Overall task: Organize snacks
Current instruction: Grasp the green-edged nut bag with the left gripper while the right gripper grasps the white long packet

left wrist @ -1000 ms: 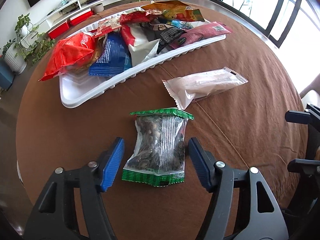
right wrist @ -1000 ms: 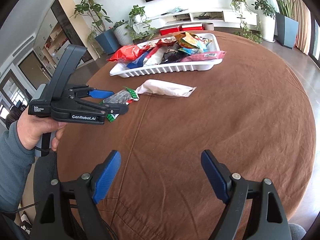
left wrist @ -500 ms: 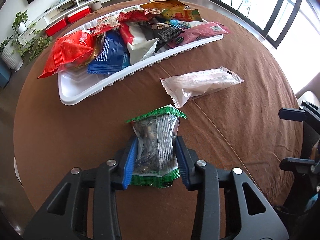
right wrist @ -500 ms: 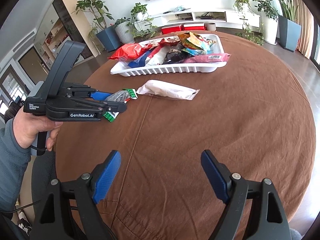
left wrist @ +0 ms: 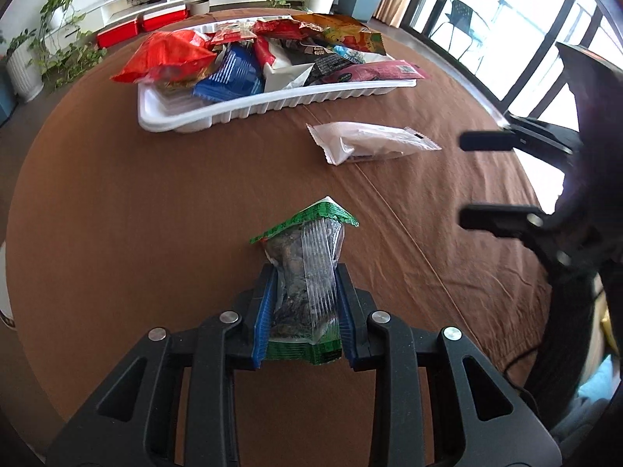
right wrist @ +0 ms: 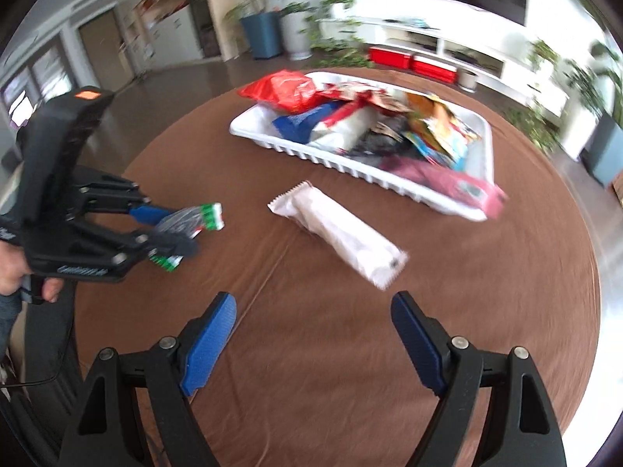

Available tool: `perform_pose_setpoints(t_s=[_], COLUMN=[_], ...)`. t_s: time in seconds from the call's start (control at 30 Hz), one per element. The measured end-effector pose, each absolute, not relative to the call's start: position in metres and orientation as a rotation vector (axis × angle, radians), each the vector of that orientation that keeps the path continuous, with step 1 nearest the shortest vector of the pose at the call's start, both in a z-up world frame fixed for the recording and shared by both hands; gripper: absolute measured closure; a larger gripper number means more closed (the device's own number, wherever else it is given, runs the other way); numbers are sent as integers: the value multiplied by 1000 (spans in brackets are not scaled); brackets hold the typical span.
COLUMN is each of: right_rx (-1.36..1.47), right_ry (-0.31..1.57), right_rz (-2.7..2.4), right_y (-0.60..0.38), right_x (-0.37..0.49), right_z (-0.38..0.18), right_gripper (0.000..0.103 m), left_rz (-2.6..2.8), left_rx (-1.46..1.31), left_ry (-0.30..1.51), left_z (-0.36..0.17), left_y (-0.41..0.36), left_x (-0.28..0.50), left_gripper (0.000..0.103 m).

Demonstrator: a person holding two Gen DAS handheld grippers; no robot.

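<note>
My left gripper (left wrist: 305, 292) is shut on a clear snack packet with green ends (left wrist: 305, 268) and holds it above the brown table; it also shows in the right wrist view (right wrist: 190, 222). A white snack packet (left wrist: 370, 142) lies on the cloth beyond it, also seen in the right wrist view (right wrist: 342, 239). A white tray (left wrist: 272, 103) heaped with snack bags stands at the far side. My right gripper (right wrist: 313, 329) is open and empty, close before the white packet, and shows at the right of the left wrist view (left wrist: 484, 179).
The tray (right wrist: 350, 165) holds red, blue, black, orange and maroon bags. The round table's edge curves near on all sides. Plants, a white shelf unit and red boxes (left wrist: 155, 25) stand beyond on the floor.
My left gripper closed on the green-ended packet and lifted it off the table. My right gripper swung forward toward the white packet, still open.
</note>
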State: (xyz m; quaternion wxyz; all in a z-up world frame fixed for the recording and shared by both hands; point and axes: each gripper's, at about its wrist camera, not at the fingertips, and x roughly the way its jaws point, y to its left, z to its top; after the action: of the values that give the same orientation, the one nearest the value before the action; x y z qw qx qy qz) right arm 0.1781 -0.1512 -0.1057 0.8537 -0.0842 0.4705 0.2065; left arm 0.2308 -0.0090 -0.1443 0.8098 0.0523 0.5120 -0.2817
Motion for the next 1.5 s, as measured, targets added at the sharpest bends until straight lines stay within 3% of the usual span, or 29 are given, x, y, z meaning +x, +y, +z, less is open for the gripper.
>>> perform_pose_setpoints(t_s=[0.5,0.9,1.03,1.23,1.37,1.5], right_rx=[-455,-420,-438,-397,-334,-364], right_ry=[1128,1249,1264,1293,1307,1292], right_rz=[512,564,571,540,474,438], right_y=[-109,-110,-102,-93,-99,-93], right_x=[241,268,270,276,288,283], right_z=[-131,-130,-126,-125,-121,-119], right_gripper=[26,29,42,49,68,71], left_rz=[-632,-637,-637,-637,-637,-637], left_rx=[-37,-59,-62,-69,-74,-74], left_ry=[1067,1069,1068,1070,1068,1066], left_z=[-143,-146,-147,-147,-148,-148], left_y=[15,18,19,19,20,20], left_x=[194,199,199,200,200,199], left_gripper=[76,76,76,76,76,76])
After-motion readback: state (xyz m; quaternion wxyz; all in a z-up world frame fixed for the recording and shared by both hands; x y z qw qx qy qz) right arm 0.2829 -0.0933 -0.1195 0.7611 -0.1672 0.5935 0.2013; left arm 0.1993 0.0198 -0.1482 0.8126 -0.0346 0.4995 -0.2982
